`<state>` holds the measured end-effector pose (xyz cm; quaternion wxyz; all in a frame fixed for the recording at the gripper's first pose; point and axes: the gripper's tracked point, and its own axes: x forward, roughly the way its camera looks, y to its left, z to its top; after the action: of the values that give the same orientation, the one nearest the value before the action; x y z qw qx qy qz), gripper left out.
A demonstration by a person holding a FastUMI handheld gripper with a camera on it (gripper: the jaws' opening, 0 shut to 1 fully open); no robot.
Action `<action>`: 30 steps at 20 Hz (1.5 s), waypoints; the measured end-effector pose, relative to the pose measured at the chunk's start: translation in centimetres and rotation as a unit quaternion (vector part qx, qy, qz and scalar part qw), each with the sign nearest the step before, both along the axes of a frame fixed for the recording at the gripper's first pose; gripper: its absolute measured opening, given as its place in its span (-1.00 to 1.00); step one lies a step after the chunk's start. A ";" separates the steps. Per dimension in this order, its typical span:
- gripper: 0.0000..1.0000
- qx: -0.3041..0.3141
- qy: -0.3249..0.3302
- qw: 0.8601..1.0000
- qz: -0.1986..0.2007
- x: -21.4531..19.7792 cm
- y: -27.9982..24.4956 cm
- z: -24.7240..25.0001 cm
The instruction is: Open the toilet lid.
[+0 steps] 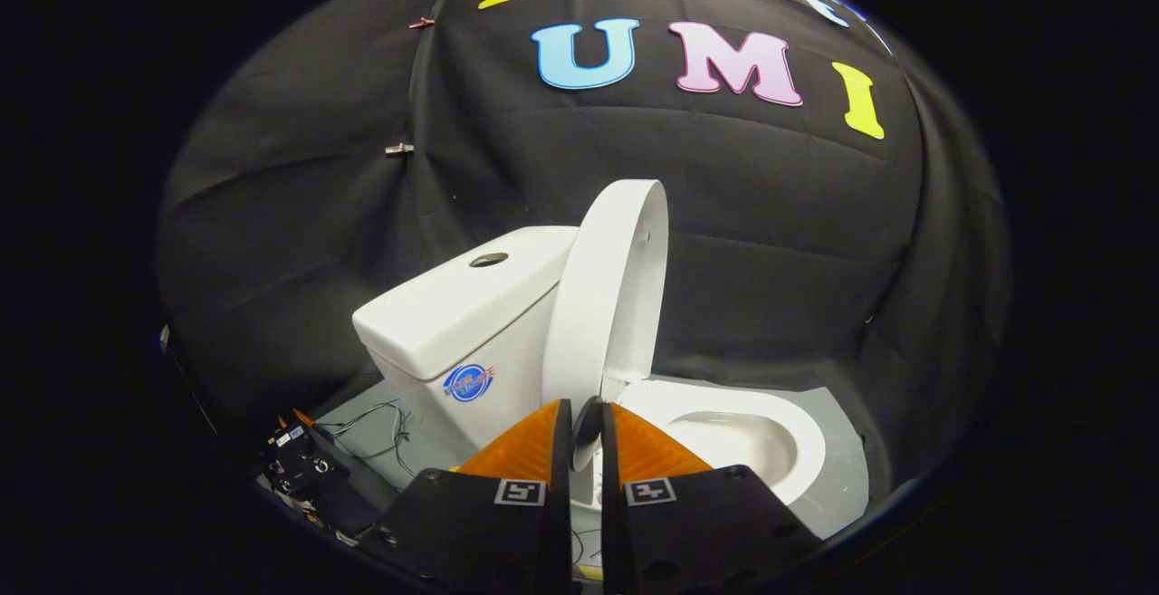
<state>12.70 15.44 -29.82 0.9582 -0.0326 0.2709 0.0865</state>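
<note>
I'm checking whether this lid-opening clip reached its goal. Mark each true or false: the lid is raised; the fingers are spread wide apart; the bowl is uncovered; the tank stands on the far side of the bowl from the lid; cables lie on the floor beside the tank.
1. The toilet lid is raised. True.
2. The gripper has its fingers spread wide. False: they stand close together, with the lid's rim in the narrow gap.
3. The bowl is uncovered. True.
4. The tank stands across the bowl from the lid. False: it is right behind the lid.
5. Cables lie beside the tank. True.

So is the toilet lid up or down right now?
Up: the lid stands near upright by the tank, bowl exposed, jaws closed on its edge.
</note>
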 end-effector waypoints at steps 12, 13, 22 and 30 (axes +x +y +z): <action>-0.65 -0.008 0.009 0.999 0.041 0.7 4.9 -0.7; -0.65 -0.009 0.008 0.999 0.040 0.7 5.0 -0.7; -0.45 0.017 0.006 0.999 0.044 0.5 5.4 -0.2; 0.98 0.035 -0.078 0.996 0.035 -0.1 3.7 8.3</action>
<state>12.59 19.11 -21.47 0.9733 -0.0152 0.1913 0.1262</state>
